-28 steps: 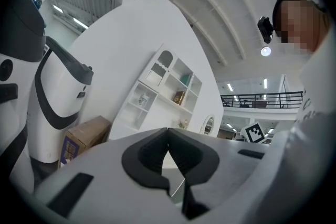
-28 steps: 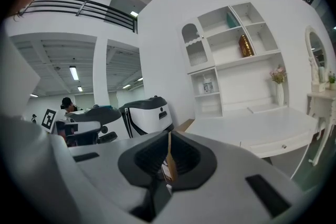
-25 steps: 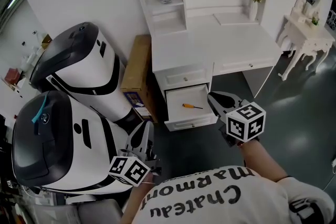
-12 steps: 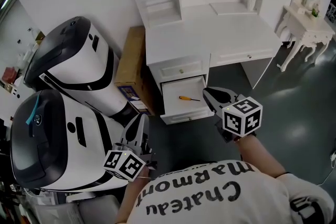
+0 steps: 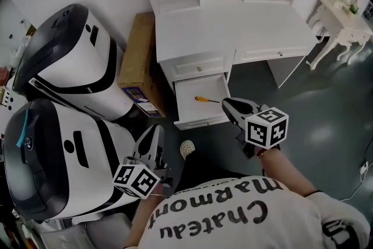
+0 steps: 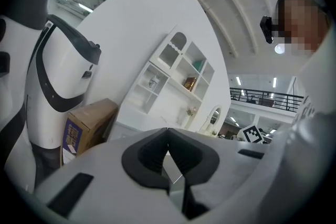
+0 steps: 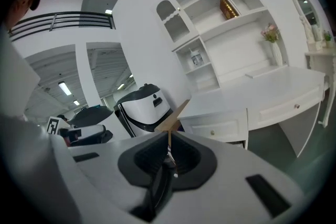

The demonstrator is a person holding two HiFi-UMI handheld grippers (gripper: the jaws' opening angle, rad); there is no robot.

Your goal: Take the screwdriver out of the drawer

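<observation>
The small orange-handled screwdriver (image 5: pixel 205 100) lies in the open white drawer (image 5: pixel 189 110) under the white desk surface (image 5: pixel 233 23). The right claw (image 5: pixel 229 105) hovers near the drawer's front corner, pressed together, empty. The left claw (image 5: pixel 154 132), likewise closed on nothing, hangs beside a white-and-black machine (image 5: pixel 70 143).

Shirt (image 5: pixel 233 216): "Chateau Marmont" is printed in dark letters across the back and is seen upside down in the head view.
Cardboard box (image 5: pixel 137 55): a purple label (image 5: pixel 140 94) is carried on its end; its print cannot be read.
</observation>
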